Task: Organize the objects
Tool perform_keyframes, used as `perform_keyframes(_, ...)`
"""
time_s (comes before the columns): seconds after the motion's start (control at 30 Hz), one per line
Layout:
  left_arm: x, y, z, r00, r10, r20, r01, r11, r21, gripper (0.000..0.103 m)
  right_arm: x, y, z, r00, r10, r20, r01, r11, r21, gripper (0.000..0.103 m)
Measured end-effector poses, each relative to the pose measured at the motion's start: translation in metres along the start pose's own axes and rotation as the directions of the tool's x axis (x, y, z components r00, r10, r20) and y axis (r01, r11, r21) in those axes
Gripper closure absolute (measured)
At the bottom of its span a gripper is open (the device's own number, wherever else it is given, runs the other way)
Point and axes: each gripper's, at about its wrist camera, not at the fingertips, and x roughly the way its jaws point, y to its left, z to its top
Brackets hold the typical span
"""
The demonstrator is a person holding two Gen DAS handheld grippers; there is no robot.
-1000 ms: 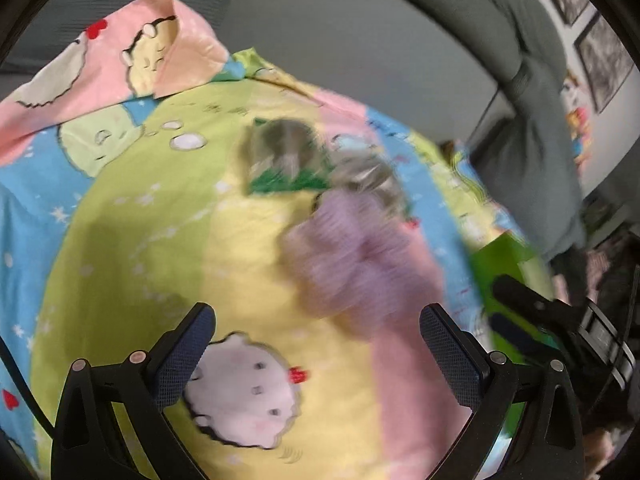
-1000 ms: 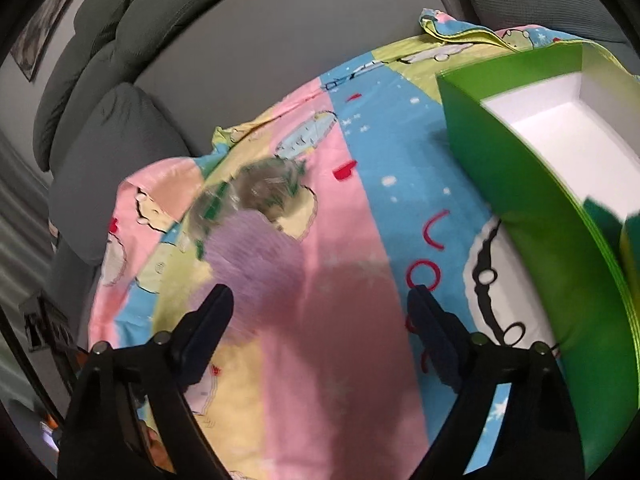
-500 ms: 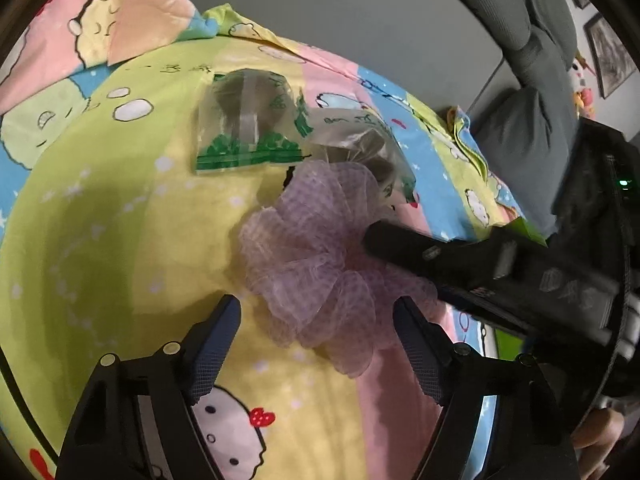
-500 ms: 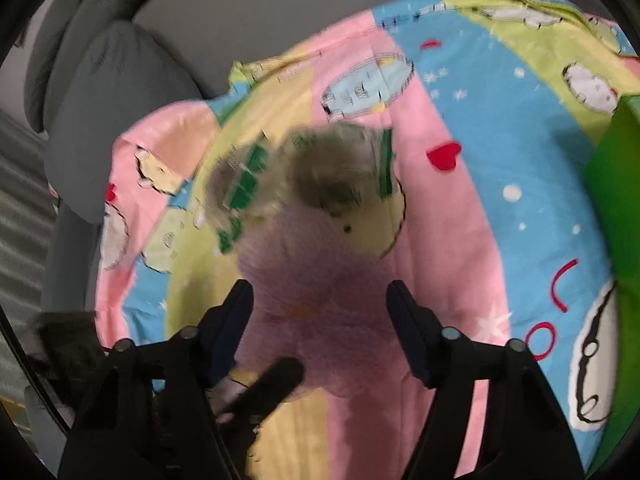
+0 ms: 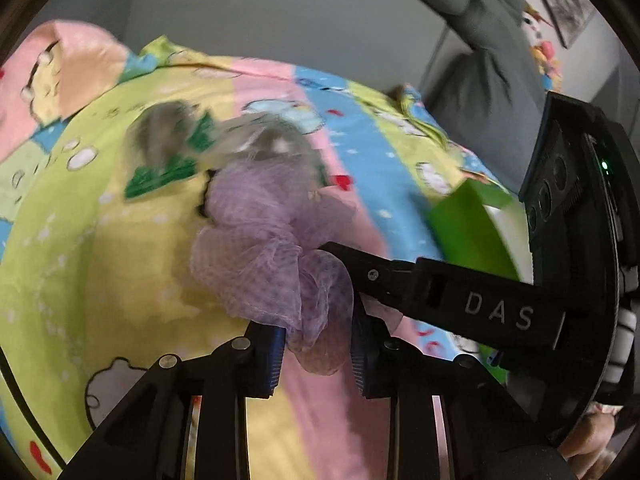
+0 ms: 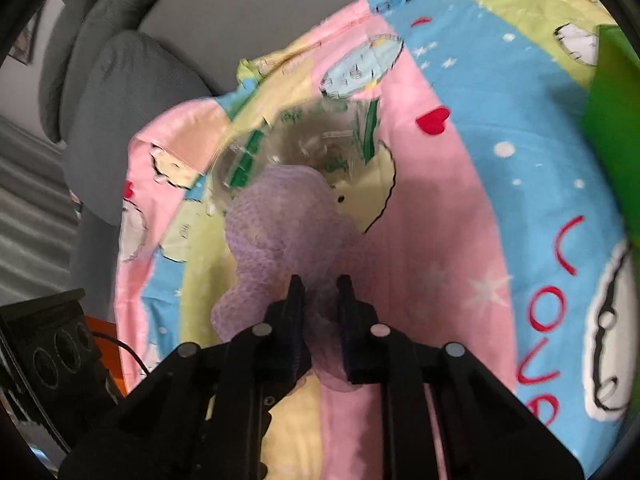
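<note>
A purple mesh puff lies on the cartoon-print bedsheet. My left gripper is closing its jaws on the puff's near edge, and both pads press into the mesh. My right gripper comes in from the right, its jaws also closing, and pinches a fold of the same puff. In the left wrist view the right gripper's finger crosses just above my left one. Two clear plastic bags with green print lie right behind the puff, touching it.
A green box with a white inside stands on the sheet to the right and shows again as the box at the right wrist view's edge. Grey sofa cushions rise behind the sheet. The left gripper's body sits low left.
Both grippers moved in on the puff and went from wide open to shut on it. The puff's near edge is now bunched up between the two pairs of fingers.
</note>
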Motion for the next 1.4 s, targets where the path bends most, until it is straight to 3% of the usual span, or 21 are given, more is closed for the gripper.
perform_keyframes(0.23, -0.025, -0.068, 0.0, 0.997, -0.066, 0.043, 0.06, 0.989, 0.133, 0.075, -0.08, -0.01, -0.012, 0.989, 0.001, 0.149, -0.003, 1.0, 0.01, 0.087)
perform_keyframes(0.43, -0.029, -0.13, -0.002, 0.989, -0.141, 0.037, 0.128, 0.96, 0.249, 0.075, -0.148, -0.032, -0.021, 0.957, -0.07, 0.28, 0.057, 0.997, 0.053, 0.087)
perform_keyframes(0.67, -0.013, -0.184, -0.01, 0.979, -0.204, -0.013, 0.197, 0.923, 0.332, 0.075, -0.2, -0.077, -0.032, 0.92, -0.155, 0.36, 0.101, 0.981, 0.164, 0.086)
perform_keyframes(0.87, 0.007, -0.209, -0.02, 0.973, -0.22, -0.073, 0.232, 0.906, 0.354, 0.075, -0.219, -0.112, -0.044, 0.897, -0.242, 0.369, 0.147, 0.953, 0.267, 0.086)
perform_keyframes(1.07, 0.016, -0.197, -0.028, 0.972, -0.215, -0.099, 0.235, 0.928, 0.289, 0.075, -0.221, -0.133, -0.05, 0.881, -0.313, 0.356, 0.193, 0.923, 0.333, 0.079)
perform_keyframes(1.13, 0.01, -0.181, -0.029, 0.978, -0.193, -0.078, 0.206, 0.946, 0.249, 0.075, -0.221, -0.13, -0.049, 0.862, -0.346, 0.372, 0.221, 0.915, 0.337, 0.051)
perform_keyframes(1.2, -0.001, -0.163, -0.031, 0.982, -0.182, -0.052, 0.189, 0.959, 0.212, 0.075, -0.225, -0.123, -0.049, 0.828, -0.389, 0.404, 0.267, 0.907, 0.327, 0.041)
perform_keyframes(1.23, -0.006, -0.154, -0.031, 0.983, -0.177, -0.038, 0.181, 0.965, 0.191, 0.074, -0.226, -0.118, -0.048, 0.812, -0.403, 0.422, 0.285, 0.905, 0.316, 0.04)
perform_keyframes(1.3, -0.02, -0.125, -0.03, 0.99, -0.14, -0.005, 0.14, 0.981, 0.137, 0.065, -0.227, -0.105, -0.046, 0.788, -0.407, 0.462, 0.301, 0.909, 0.288, 0.035)
perform_keyframes(1.4, -0.043, -0.076, -0.032, 0.996, -0.04, 0.083, 0.037, 0.999, 0.032, 0.037, -0.228, -0.076, -0.047, 0.767, -0.349, 0.539, 0.272, 0.937, 0.221, 0.03)
